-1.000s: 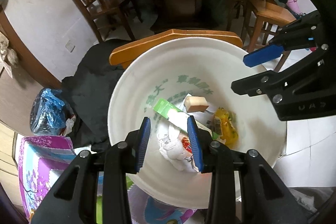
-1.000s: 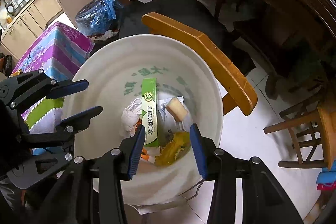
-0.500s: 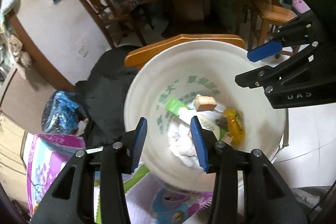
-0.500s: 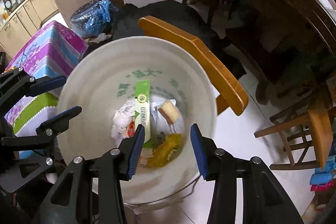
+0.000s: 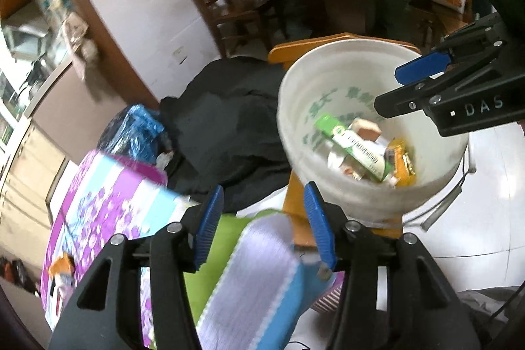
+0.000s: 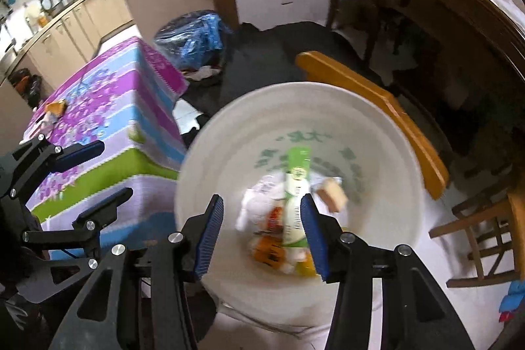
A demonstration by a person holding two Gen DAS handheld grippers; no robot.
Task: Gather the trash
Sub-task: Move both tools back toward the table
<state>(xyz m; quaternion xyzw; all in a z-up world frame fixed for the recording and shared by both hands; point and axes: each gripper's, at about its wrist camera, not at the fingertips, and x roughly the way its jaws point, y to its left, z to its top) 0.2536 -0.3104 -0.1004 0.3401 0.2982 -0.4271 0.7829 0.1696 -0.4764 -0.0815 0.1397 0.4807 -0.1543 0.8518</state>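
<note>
Already the white bucket [image 6: 377,127] holds trash: a green box [image 6: 297,176] lies at its centre. Both the left gripper [image 5: 264,223] and right gripper [image 6: 261,233] have just been opening, empty. An orange scrap [image 6: 55,107] at ten o'clock on the table [image 6: 108,107] probably remains.

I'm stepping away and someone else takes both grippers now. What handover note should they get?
Left gripper: open, empty, jaws just been opening, over the patterned tablecloth.
Right gripper: open, empty, jaws just been opening, above the white bucket.
Done: green carton, yellow wrapper, tan block and crumpled white paper lie in the bucket.
Left: an orange-and-white scrap remains on the tablecloth; probably next.
</note>
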